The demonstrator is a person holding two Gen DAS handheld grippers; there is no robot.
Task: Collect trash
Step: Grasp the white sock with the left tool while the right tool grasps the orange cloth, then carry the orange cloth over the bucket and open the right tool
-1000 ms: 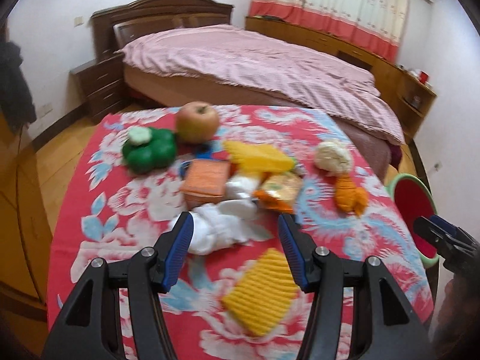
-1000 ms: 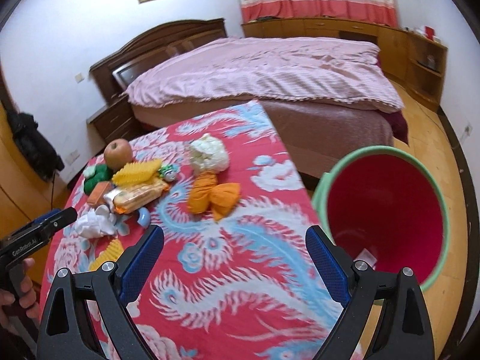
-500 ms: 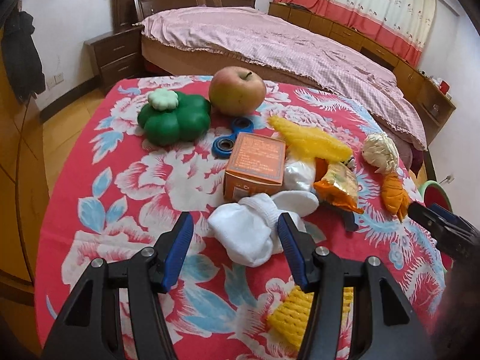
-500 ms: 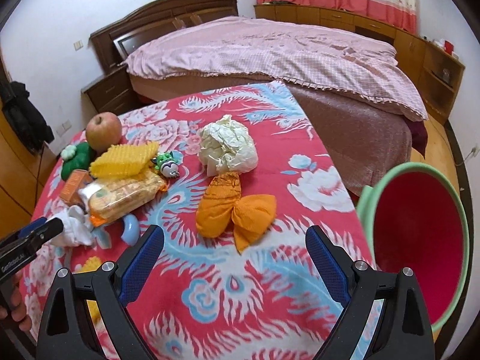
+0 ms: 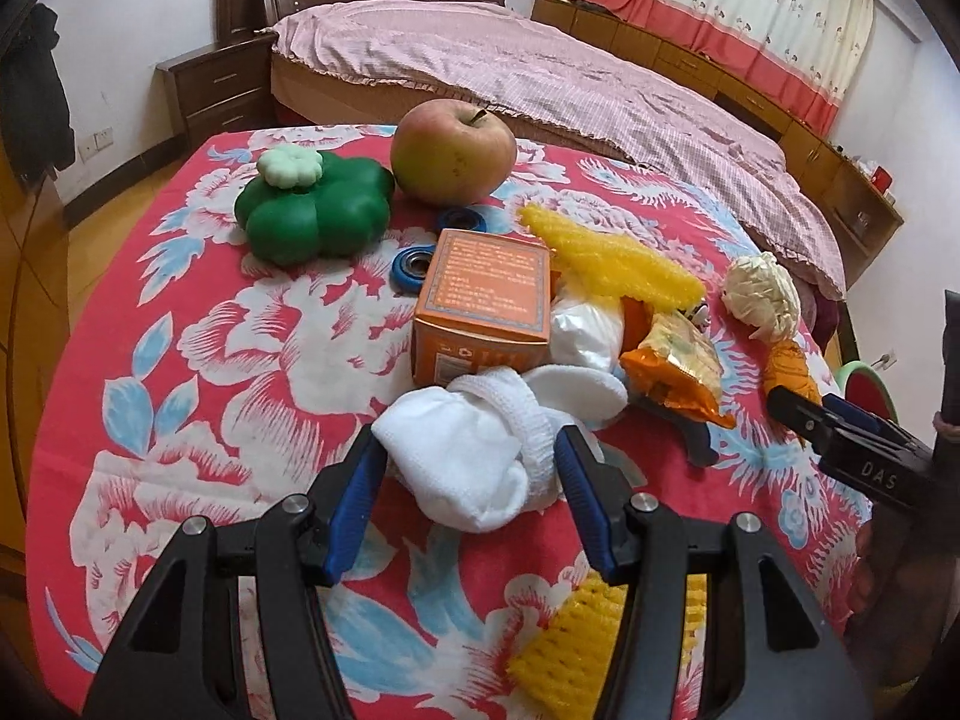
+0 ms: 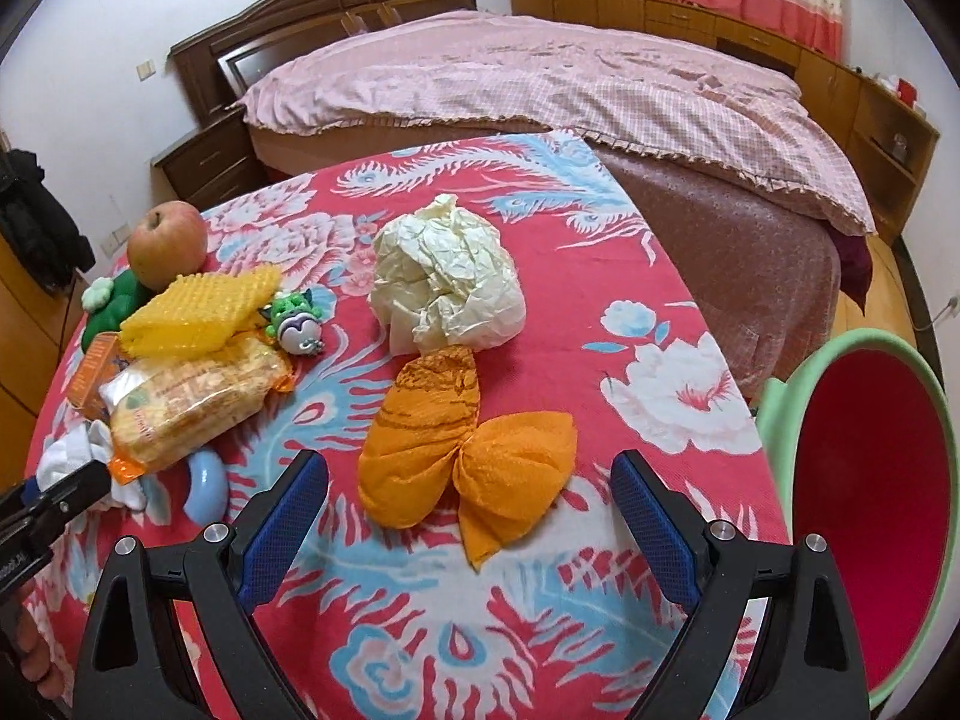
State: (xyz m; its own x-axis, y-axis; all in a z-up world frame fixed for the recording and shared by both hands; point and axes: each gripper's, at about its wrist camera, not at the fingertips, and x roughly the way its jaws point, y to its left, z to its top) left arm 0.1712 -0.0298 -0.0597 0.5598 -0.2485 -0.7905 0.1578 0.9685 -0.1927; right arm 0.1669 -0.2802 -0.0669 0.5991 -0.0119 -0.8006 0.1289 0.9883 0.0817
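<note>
Trash lies scattered over the worktop (image 6: 600, 276), which is covered in a red cloth with white and blue flowers. A crumpled cream paper ball (image 6: 447, 285) sits toward the far middle, and touching its near side is a wrinkled orange wrapper (image 6: 462, 456) pinched in like a bow. To the left are a yellow ridged foam net (image 6: 201, 312), an orange-edged snack bag (image 6: 192, 396), an orange box (image 5: 486, 306) and a soft white sock (image 5: 474, 462) bunched in a lump. An apple (image 5: 453, 153) and a green toy pepper (image 5: 315, 210) stand at the far left.

The left gripper (image 5: 468, 480) has its fingers spread on either side of the sock, close to it but not squeezing it. The right gripper (image 6: 468, 516) holds its fingers wide apart just in front of the orange wrapper, with nothing between them. A green bin with a red inside (image 6: 864, 474) stands off the worktop's right edge.
</note>
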